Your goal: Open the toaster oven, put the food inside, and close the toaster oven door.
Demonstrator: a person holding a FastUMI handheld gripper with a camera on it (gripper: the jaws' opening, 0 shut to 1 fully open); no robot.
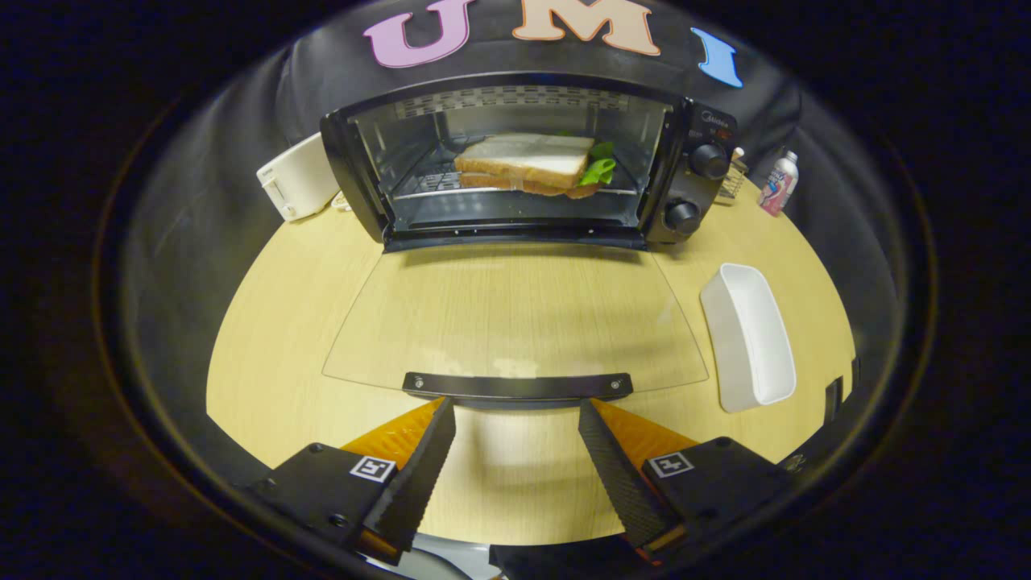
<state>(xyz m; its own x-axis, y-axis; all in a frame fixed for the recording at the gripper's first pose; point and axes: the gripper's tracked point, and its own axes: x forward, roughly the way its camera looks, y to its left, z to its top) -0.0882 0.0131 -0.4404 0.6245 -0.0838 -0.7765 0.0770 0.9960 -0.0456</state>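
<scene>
The sandwich is sitting on the toaster oven rack. The gripper is hovering spread wide, empty, just before the door handle — lift under the handle centre, swinging the glass door evenly upward.

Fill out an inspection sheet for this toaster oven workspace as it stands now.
Surface: light wooden table, bare ahead of the fingers.
Job's things: toaster oven stands at the far side of the table; its glass door is folded down flat toward the gripper; a sandwich with green leaf sits on the rack inside.
Door handle: dark bar at the door's near edge, just ahead of the fingertips.
Clutter: white tray right of the door; white appliance left of the oven; small bottle right of the oven.
Gripper: open, fingers spread, empty, tips close to the handle.
Cables: nothing seen.
Surroundings: black cloth booth wall behind the oven.
</scene>
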